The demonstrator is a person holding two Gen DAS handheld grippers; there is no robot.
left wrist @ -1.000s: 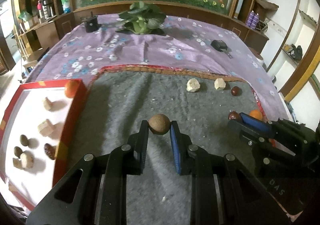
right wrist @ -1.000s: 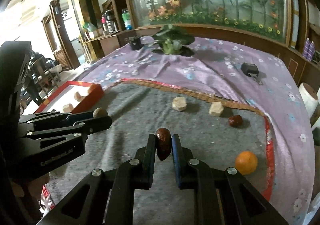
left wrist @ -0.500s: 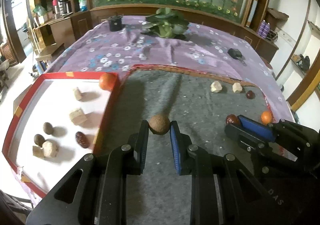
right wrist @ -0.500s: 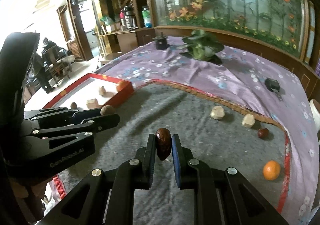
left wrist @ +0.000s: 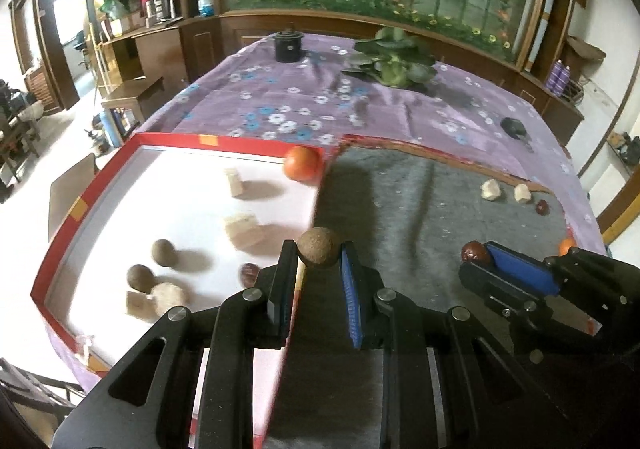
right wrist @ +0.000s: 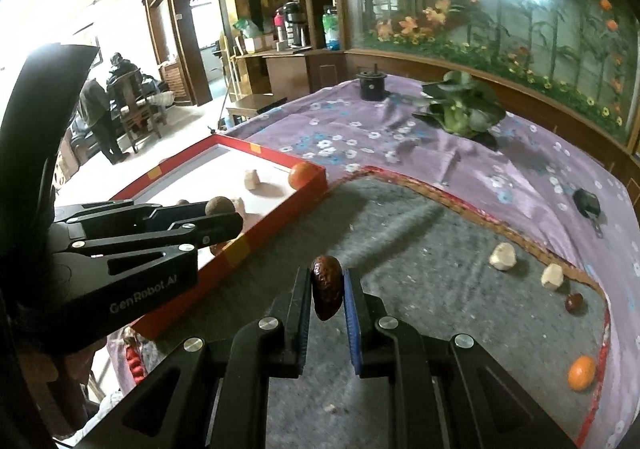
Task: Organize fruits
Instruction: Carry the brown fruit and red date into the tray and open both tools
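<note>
Pinching rough round brown fruit (left wrist: 319, 248)

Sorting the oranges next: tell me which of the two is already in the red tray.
The orange in the far corner of the red tray, against its wall. The other orange lies on the grey mat, near its red edge.

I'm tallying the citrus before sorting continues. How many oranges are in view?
2. One orange sits in the far right corner of the red tray. The other orange lies on the grey mat, near its right edge. None looks hidden.
</note>
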